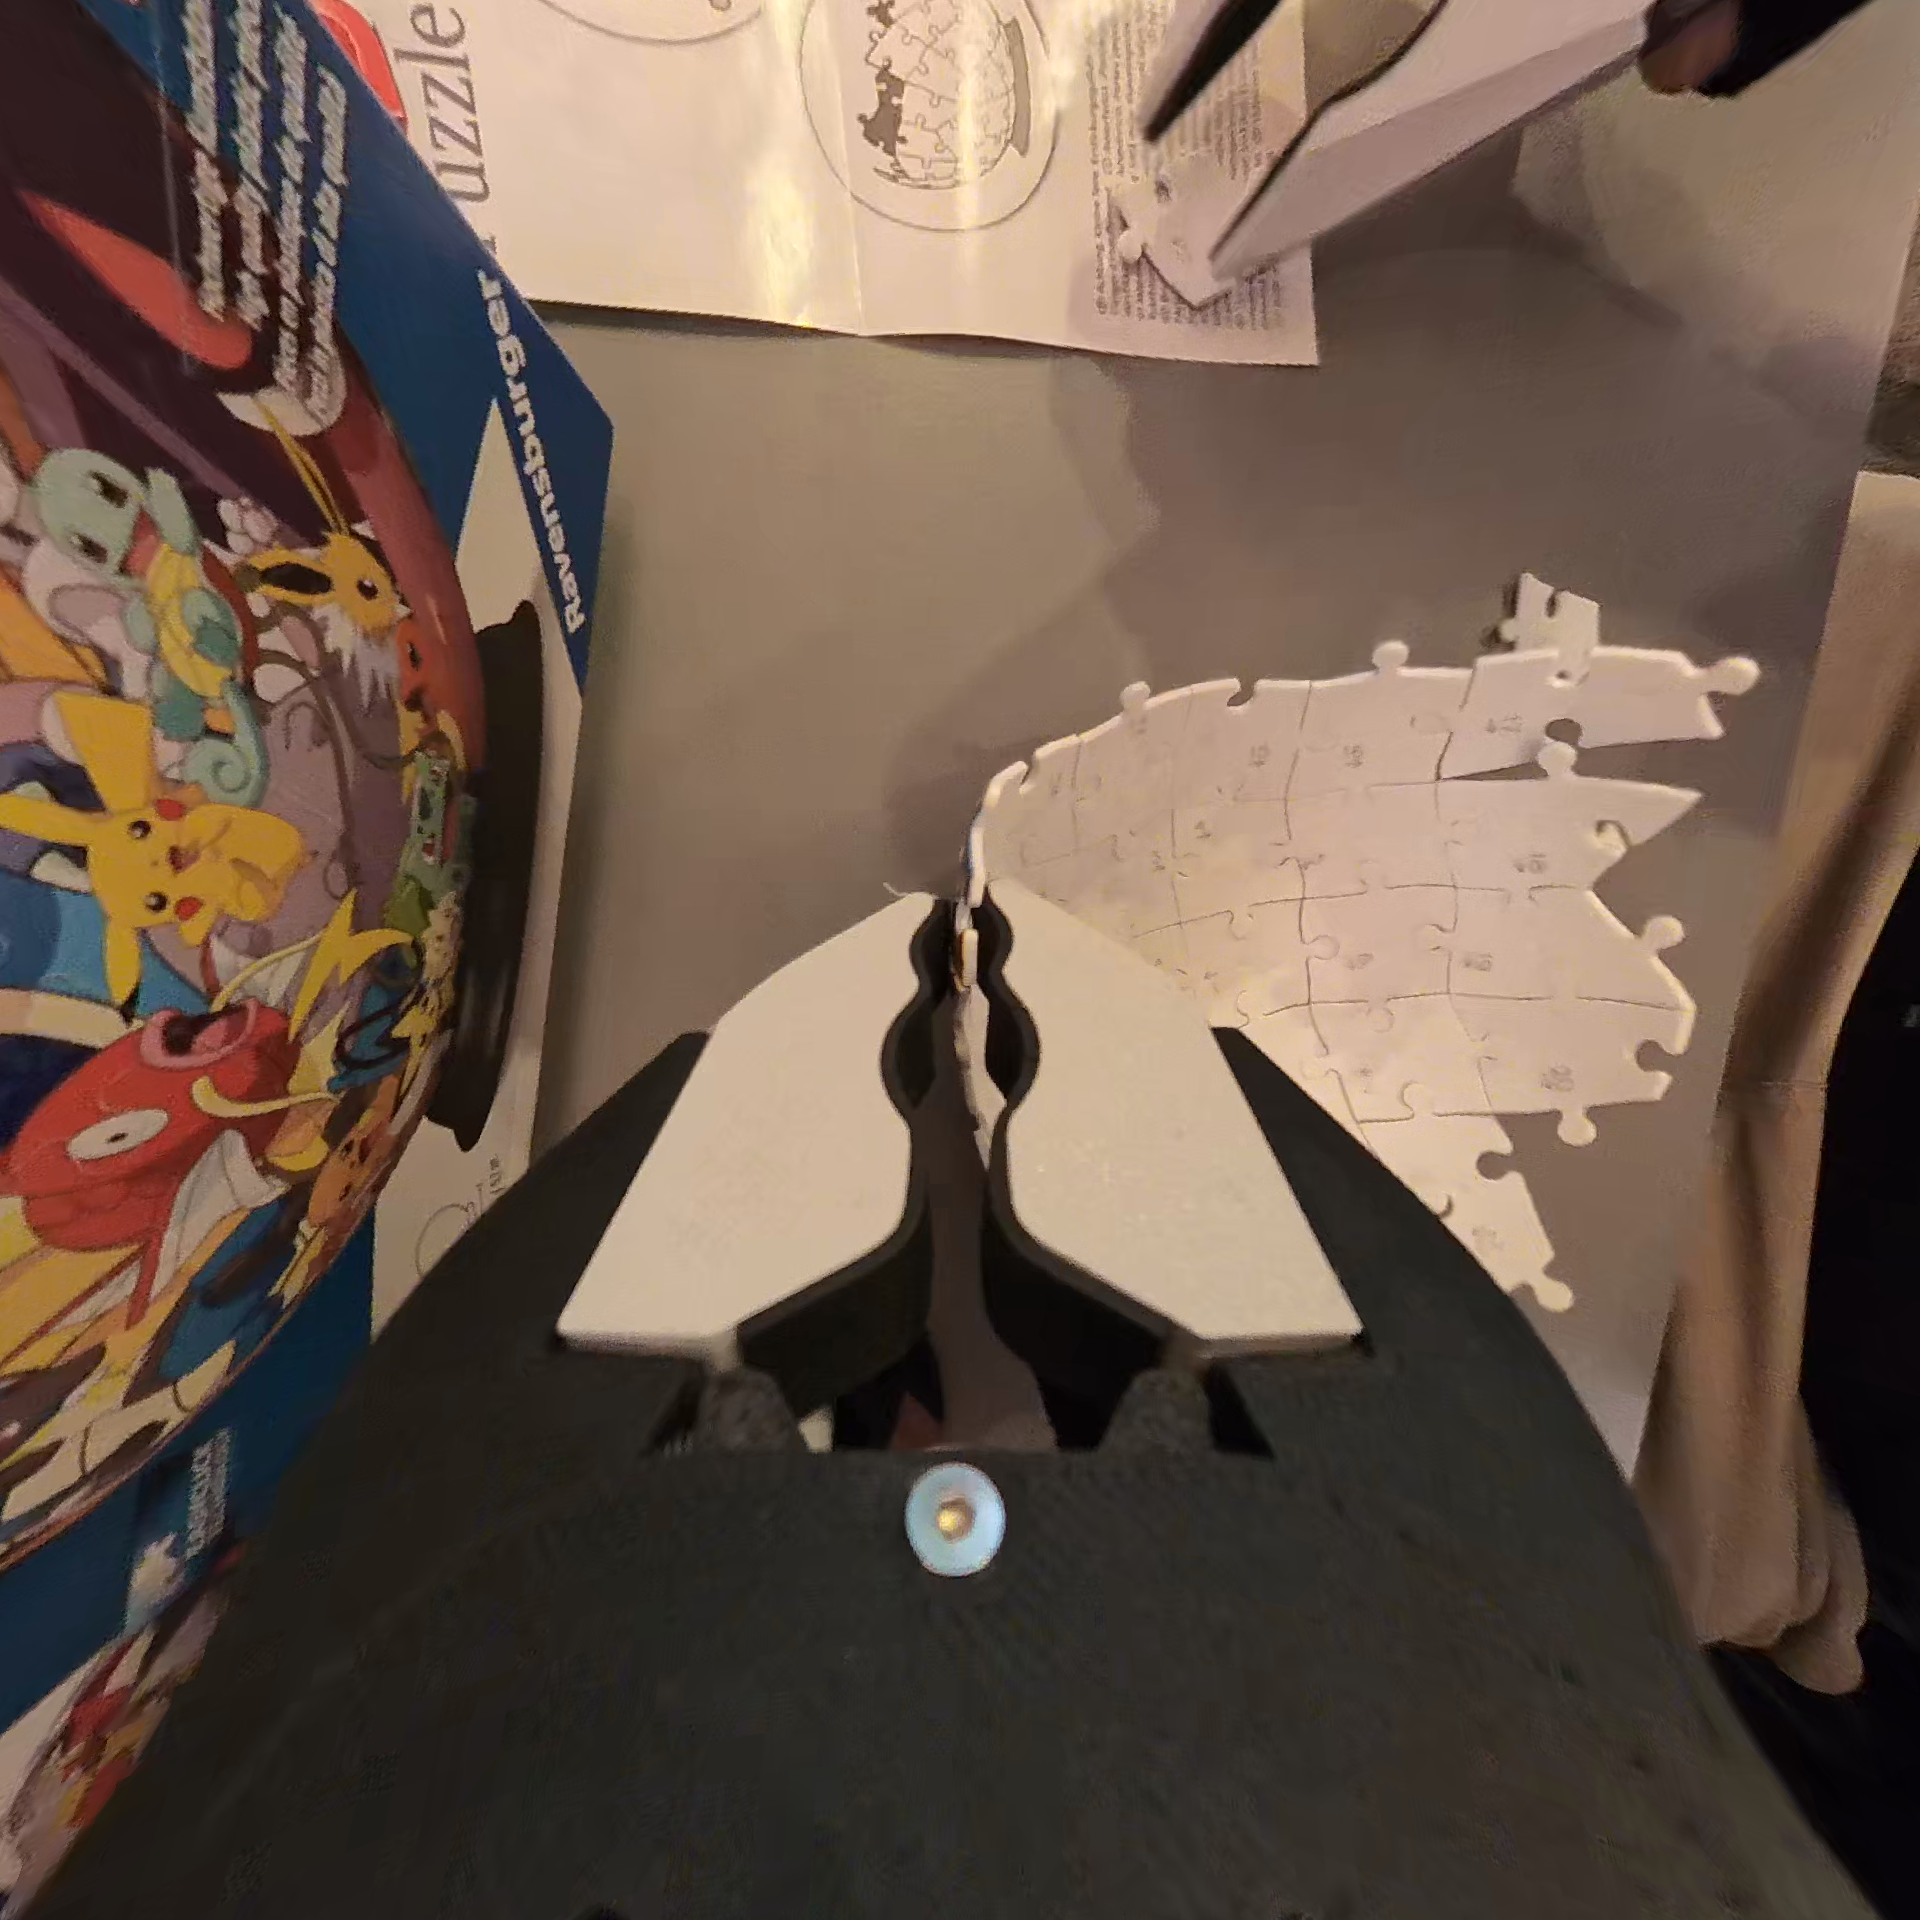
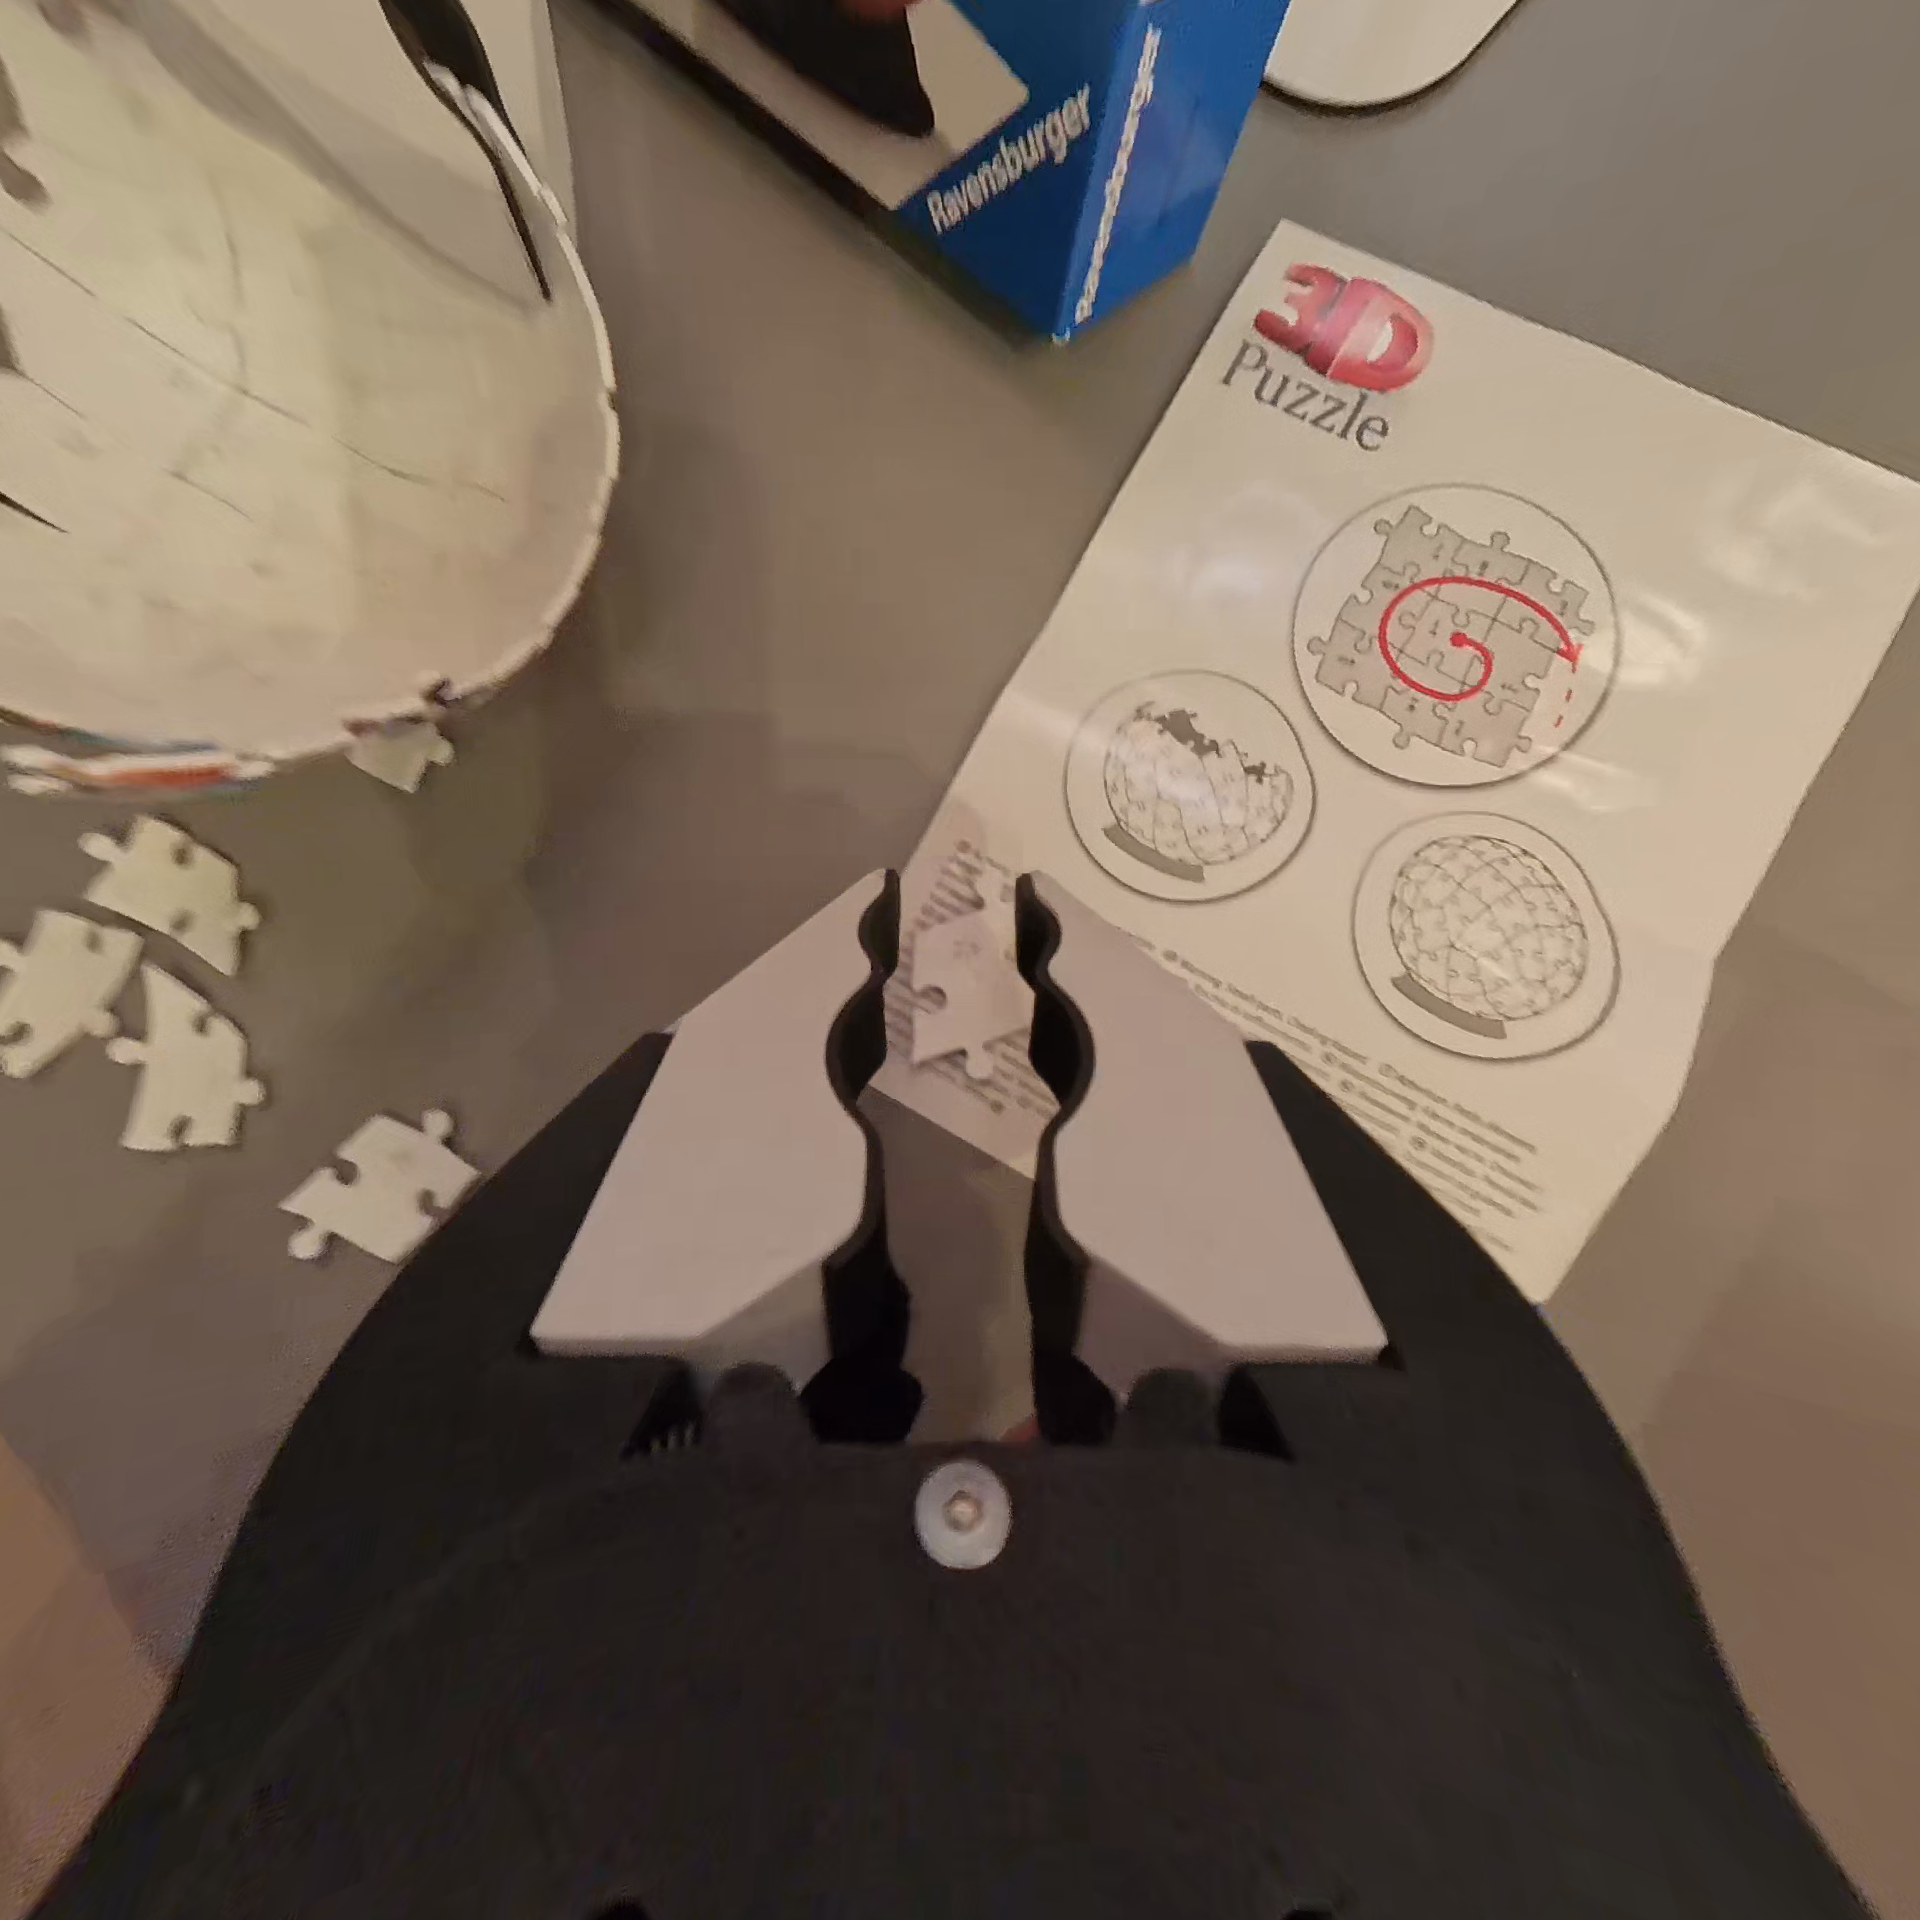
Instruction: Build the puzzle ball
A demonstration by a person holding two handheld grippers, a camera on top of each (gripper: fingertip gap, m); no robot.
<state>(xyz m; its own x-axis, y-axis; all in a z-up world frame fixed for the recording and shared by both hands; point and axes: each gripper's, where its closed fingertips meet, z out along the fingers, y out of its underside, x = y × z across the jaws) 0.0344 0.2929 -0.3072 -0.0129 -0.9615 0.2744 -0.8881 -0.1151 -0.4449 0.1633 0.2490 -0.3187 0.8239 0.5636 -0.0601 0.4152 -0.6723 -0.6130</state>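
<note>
In the left wrist view my left gripper [image 1: 961, 935] is shut on the left rim of the part-built puzzle ball shell [image 1: 1403, 935]. The shell is curved, white and numbered on its inner side, and opens to the right. The shell also shows blurred at the upper left of the right wrist view [image 2: 312, 468]. My right gripper [image 2: 956, 935] holds a single white puzzle piece [image 2: 961, 982] between its fingers, just above the instruction sheet [image 2: 1455, 727]. The right gripper [image 1: 1226, 187] and its piece [image 1: 1153, 223] also show at the top right of the left wrist view.
The colourful puzzle box [image 1: 260, 727] stands at the left, and shows in the right wrist view [image 2: 1091, 187] too. Several loose white pieces [image 2: 177, 987] lie on the grey table below the shell. Beige cloth [image 1: 1766, 1143] hangs at the right edge. The gap from one gripper's tips to the other's is roughly 15 cm.
</note>
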